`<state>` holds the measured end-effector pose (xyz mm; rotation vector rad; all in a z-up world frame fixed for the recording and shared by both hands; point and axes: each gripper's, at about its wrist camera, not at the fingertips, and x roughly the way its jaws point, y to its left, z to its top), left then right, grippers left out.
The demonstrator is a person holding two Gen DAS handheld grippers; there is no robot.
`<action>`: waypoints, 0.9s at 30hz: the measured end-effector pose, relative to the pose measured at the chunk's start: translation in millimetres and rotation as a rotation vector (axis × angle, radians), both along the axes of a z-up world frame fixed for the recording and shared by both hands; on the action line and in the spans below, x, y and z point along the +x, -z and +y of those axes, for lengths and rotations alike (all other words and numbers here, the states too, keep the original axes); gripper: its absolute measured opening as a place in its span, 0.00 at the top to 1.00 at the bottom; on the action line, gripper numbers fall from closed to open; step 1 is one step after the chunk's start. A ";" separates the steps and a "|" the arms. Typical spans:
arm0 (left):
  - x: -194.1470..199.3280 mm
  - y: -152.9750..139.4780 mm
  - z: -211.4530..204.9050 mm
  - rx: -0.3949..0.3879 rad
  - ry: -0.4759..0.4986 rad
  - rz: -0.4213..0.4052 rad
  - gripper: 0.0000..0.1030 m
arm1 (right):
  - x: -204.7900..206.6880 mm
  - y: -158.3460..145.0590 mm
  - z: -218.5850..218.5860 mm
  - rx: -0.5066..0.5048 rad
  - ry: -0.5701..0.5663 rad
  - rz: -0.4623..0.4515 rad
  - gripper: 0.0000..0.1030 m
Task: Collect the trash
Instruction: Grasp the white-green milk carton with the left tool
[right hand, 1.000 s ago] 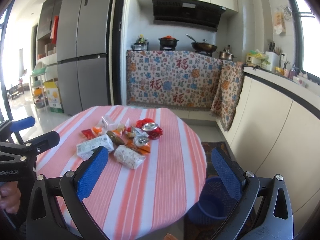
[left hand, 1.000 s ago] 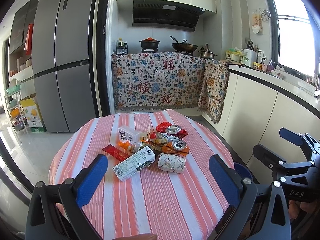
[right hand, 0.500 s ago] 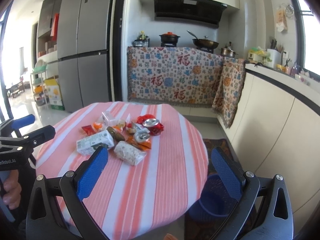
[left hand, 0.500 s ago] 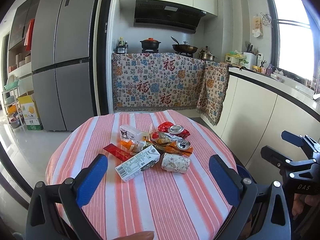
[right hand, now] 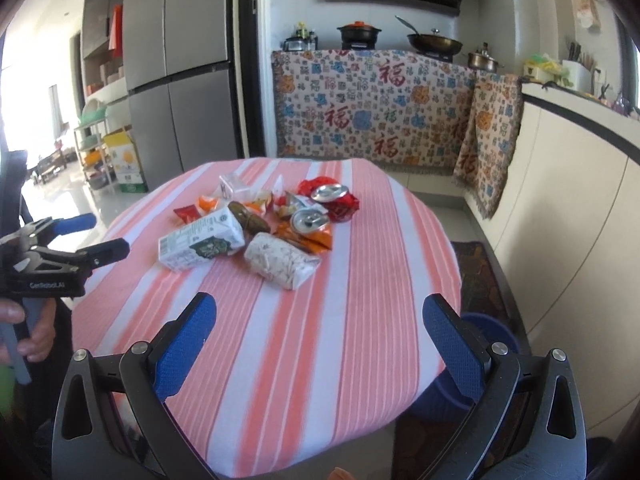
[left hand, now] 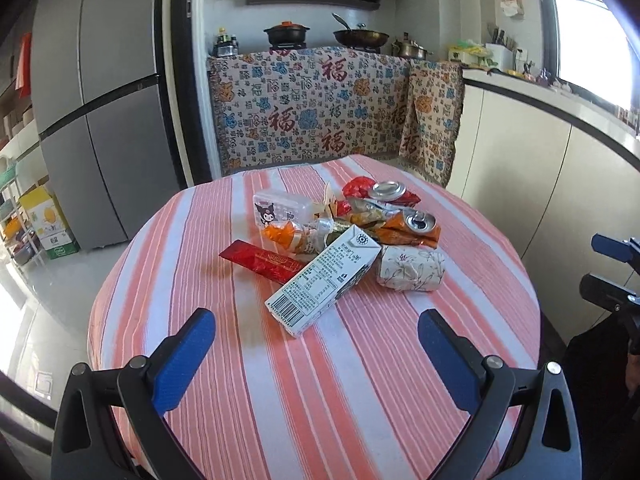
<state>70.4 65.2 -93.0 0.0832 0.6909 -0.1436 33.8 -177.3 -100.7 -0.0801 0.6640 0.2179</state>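
Observation:
A heap of trash lies in the middle of a round table with a pink striped cloth [left hand: 240, 392] [right hand: 360, 320]. It holds a white milk carton [left hand: 322, 282] [right hand: 200, 238], a floral tissue pack [left hand: 411, 270] [right hand: 282, 260], two crushed cans [left hand: 419, 221] [right hand: 310, 218], a red sachet [left hand: 260, 260], a small clear box [left hand: 282, 208] and snack wrappers. My left gripper [left hand: 316, 330] is open, short of the carton, nothing between its fingers. My right gripper [right hand: 318, 320] is open too, short of the tissue pack. Each gripper also shows at the edge of the other's view.
A blue bin [right hand: 490, 332] stands on the floor under the table's right edge. Beyond the table are a cloth-draped stove counter [left hand: 312, 112] with pots, a grey fridge [left hand: 104, 100] on the left and a white counter [left hand: 560, 152] on the right.
Both grippers have tilted down and come closer to the table, so the trash heap looks larger. Both stay open and hold nothing.

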 end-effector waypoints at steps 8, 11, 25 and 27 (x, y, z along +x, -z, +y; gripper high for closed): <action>67.5 39.2 0.2 0.094 0.177 0.102 0.00 | 3.2 19.3 -3.3 -0.023 -0.005 0.056 0.00; 90.8 51.9 3.7 0.084 0.198 0.151 0.00 | 3.8 24.9 -5.0 -0.032 0.001 0.069 0.00; 87.8 58.1 -12.7 0.007 0.195 0.268 0.61 | 12.2 41.1 -9.1 -0.048 0.000 0.105 0.00; 71.3 52.2 -11.1 -0.041 0.145 0.280 0.63 | 19.3 44.1 -7.5 -0.039 -0.040 0.090 0.00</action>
